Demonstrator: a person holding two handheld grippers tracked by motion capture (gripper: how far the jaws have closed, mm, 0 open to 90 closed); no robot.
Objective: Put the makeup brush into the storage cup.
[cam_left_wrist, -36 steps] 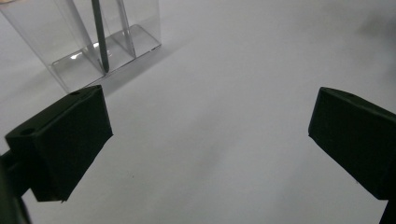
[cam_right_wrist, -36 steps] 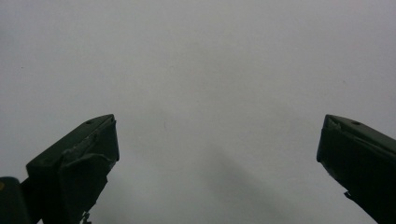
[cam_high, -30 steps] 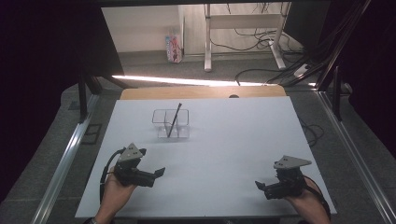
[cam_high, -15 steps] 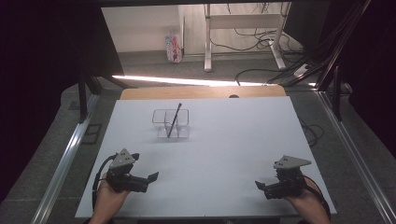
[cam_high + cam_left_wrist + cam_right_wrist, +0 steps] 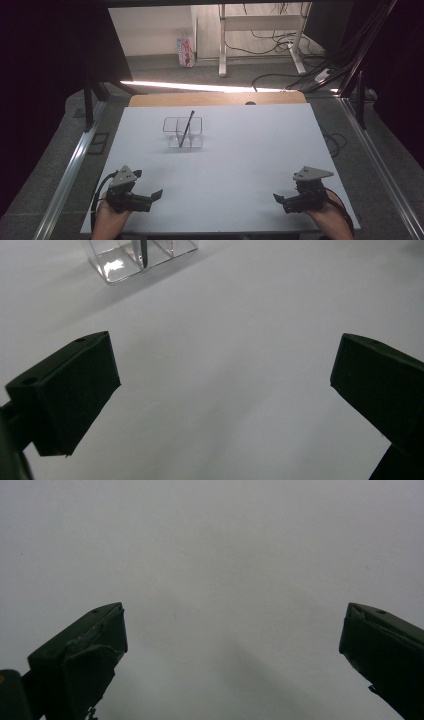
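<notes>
Beyond both wide-open, empty tongs, bare white table, clear divided holder with dark pen.

Two black handheld grippers, each topped with a grey three-cornered plate: the left gripper trails a black cable looping beside the hand, and the right gripper sits ahead of a hand with a dark band at the wrist. Blocky black jaws carry small screw holes.
</notes>
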